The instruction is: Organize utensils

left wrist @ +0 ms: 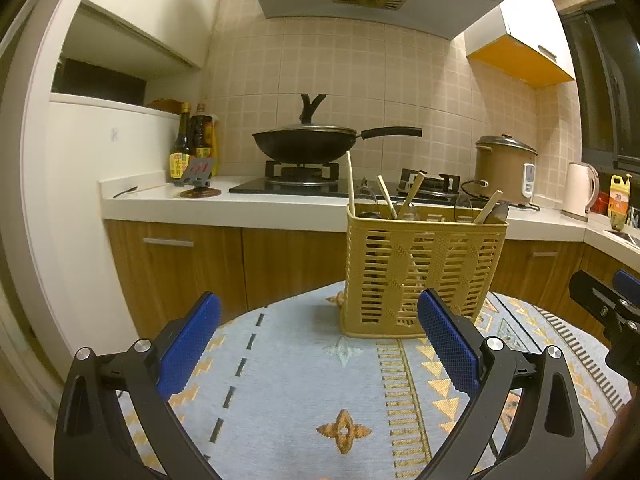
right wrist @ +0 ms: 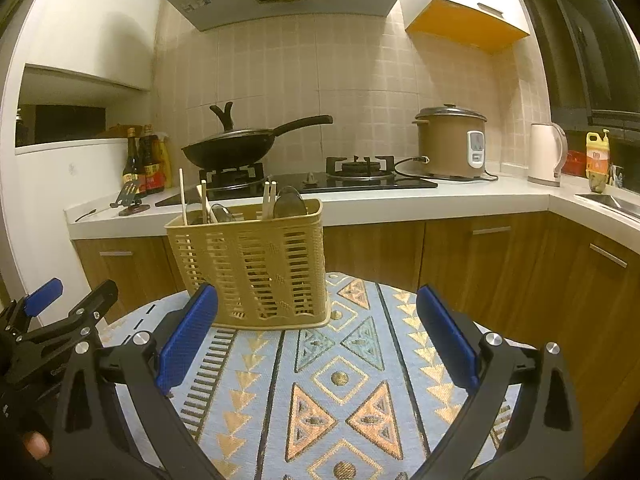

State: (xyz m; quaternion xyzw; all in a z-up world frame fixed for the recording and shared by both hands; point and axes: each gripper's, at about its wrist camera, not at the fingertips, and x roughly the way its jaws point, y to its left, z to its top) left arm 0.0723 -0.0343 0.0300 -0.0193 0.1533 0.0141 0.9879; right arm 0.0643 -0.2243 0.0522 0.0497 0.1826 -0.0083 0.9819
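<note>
Already, the yellow slatted utensil basket (left wrist: 420, 272) stands upright on the patterned blue tablecloth (left wrist: 304, 392) of a small table, and it holds what look like several wooden chopsticks (left wrist: 351, 184) and a few clear-handled or dark utensils leaning at different angles; I cannot tell which compartment each one sits in. No loose utensil shows on the cloth in either view, so the task looks close to done, or the step in hand may be a tidy-up of what leans inside the basket. To do that well, I would bring 1 gripper in from above onto a single stick near its top, close gently, lift straight so it clears the rim, and steady the basket wall with the other gripper so the light basket does not tip or slide. The left gripper (left wrist: 320, 344) hangs low over the cloth just in front of the basket, its 2 blue pads (left wrist: 188, 344) spread wide, gripping nothing and touching nothing. The right gripper (right wrist: 318, 340) sits beside it, to the right of the basket, equally wide apart and empty, with the basket just beyond its left pad.
</note>
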